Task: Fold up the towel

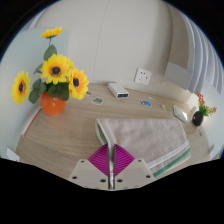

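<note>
A pale grey towel (145, 140) with a green edge lies on the wooden table (60, 135), spread ahead and to the right of my fingers. My gripper (111, 160) is low over the table's near side. Its two magenta pads (100, 160) are pressed together on the towel's near edge, which shows as a thin pale strip pinched between them.
A vase of sunflowers (52, 85) in an orange pot stands at the far left. A white box (119, 91) and small items lie at the back by the wall. A small potted plant (200, 110) and a white object stand at the far right.
</note>
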Demonstrator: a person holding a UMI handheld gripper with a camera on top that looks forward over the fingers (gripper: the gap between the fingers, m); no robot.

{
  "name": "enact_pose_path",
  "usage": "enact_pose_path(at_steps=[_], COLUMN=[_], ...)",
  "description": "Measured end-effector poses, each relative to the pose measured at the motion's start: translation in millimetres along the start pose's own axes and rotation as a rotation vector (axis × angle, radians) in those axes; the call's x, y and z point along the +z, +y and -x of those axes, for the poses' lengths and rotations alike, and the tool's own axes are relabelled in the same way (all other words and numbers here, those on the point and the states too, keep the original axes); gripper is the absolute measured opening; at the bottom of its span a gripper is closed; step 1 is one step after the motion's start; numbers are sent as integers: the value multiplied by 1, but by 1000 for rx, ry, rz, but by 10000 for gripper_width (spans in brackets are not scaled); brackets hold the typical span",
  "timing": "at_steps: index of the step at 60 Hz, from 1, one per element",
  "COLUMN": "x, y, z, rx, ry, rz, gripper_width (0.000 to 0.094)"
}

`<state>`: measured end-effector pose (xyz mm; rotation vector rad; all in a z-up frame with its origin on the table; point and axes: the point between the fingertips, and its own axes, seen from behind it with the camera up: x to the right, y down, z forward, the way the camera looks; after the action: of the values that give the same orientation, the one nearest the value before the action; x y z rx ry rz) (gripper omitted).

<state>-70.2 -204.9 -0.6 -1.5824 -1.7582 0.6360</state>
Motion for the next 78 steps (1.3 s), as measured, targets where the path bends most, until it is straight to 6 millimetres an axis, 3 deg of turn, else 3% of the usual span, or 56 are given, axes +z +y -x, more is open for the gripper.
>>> enact_pose_path(at_steps=[4, 12, 18, 23, 26, 30, 44, 55, 64, 67, 73, 78], x=[-20, -83, -123, -139, -137, -124, -34, 12, 19, 17, 6, -20], y=[-13, -57, -93, -116, -124, -117, -40, 7, 17, 16, 9, -8], z=[9, 3, -21, -59, -86, -128, -219, -250, -255, -257, -268, -271], rx=[81, 223, 293, 357, 406, 425, 435, 314, 238, 221, 194, 166], ry=[-28, -121, -164, -148, -131, -64, 75, 120, 103, 103, 136, 133], rz=[7, -42, -107, -158, -178, -177, -38, 46, 46, 41, 42, 16], gripper_width=[42, 42, 42, 42, 42, 42, 44, 59, 118, 203, 574, 856])
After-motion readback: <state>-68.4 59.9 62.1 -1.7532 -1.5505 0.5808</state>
